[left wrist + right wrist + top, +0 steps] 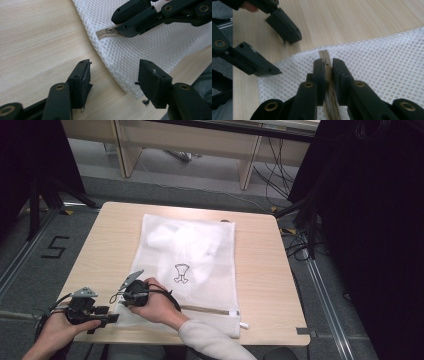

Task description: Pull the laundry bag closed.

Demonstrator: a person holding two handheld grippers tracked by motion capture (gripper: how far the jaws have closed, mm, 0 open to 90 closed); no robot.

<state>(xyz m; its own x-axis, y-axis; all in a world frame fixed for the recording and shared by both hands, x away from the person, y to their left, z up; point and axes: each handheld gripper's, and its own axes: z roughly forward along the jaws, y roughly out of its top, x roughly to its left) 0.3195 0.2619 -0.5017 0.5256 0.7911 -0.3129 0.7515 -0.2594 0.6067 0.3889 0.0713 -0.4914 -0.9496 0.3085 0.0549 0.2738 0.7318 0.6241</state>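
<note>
High view: a white mesh laundry bag (187, 265) lies flat on a pale wooden worktop (260, 265), its zipped edge toward the person.
Bag look: fine honeycomb netting, a small black printed outline at the middle, paler bunched fabric showing inside.
Zipper: a beige zipper tape (327, 75) runs along the near edge.
Right gripper (327, 71): closed tight on the zipper's end near the bag's corner.
Left gripper (113, 82): open, jaws standing either side of the bag's near corner, not pressing it.
Hands: both rest at the worktop's near edge, close together.
</note>
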